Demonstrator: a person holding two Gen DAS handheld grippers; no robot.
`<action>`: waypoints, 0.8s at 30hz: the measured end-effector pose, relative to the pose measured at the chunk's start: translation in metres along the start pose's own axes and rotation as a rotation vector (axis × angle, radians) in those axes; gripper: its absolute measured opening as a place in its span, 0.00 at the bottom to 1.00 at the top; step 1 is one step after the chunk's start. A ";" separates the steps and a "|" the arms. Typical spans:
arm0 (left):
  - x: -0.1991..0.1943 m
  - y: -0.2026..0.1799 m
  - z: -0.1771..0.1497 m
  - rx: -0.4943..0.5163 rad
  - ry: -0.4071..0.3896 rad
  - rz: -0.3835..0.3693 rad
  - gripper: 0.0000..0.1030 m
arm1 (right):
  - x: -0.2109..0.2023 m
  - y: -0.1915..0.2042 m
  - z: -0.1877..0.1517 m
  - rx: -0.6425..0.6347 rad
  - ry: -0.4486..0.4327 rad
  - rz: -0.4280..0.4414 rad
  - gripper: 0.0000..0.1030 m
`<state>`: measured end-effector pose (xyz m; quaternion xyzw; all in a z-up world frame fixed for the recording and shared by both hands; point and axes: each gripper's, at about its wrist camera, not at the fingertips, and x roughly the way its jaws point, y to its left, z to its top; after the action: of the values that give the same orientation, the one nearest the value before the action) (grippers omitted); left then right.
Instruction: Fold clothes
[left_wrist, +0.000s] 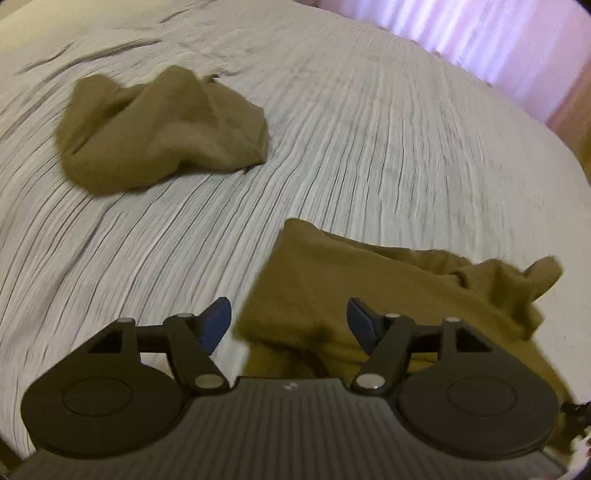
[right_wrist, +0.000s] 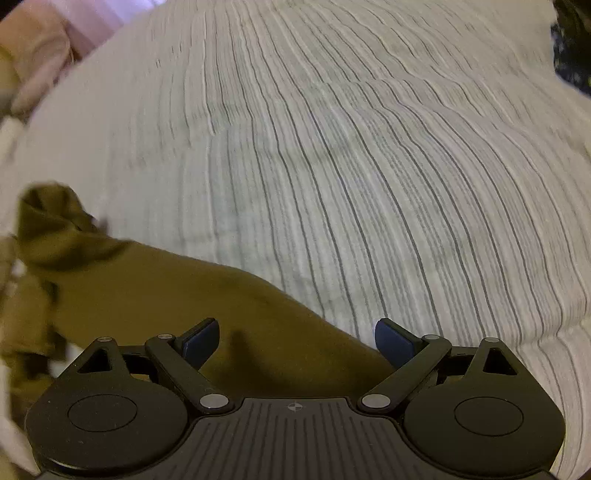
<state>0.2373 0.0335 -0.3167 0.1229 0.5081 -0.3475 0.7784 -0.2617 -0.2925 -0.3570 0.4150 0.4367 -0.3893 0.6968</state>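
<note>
L gripper (left_wrist: 289, 322) is hovering w/ jaws apart over near cloth (left_wrist: 369, 295) on bed (left_wrist: 369, 147); 2nd cloth (left_wrist: 162, 136) is lying crumpled further off. R gripper (right_wrist: 297, 343) is gaping too, nothing held, at cloth edge (right_wrist: 184, 295).

Dim, warm indoor lighting. Overexposed glare at the backlit pink pleated curtain (left_wrist: 491, 40). Motion blur smears the white ribbed striped bedspread (right_wrist: 332, 166). Fisheye distortion bends both views' edges.
</note>
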 end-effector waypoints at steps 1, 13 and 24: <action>0.011 0.003 0.003 0.024 0.010 -0.003 0.63 | 0.004 0.002 -0.003 -0.007 -0.001 -0.016 0.91; 0.022 0.037 0.028 -0.163 0.032 -0.288 0.08 | -0.005 0.019 -0.025 -0.045 -0.037 -0.011 0.05; -0.054 0.016 0.049 -0.166 -0.040 -0.380 0.07 | -0.190 -0.085 0.071 0.047 -0.554 -0.422 0.05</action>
<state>0.2690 0.0407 -0.2501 -0.0466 0.5336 -0.4475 0.7162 -0.3780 -0.3531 -0.1810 0.2101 0.2982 -0.6325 0.6833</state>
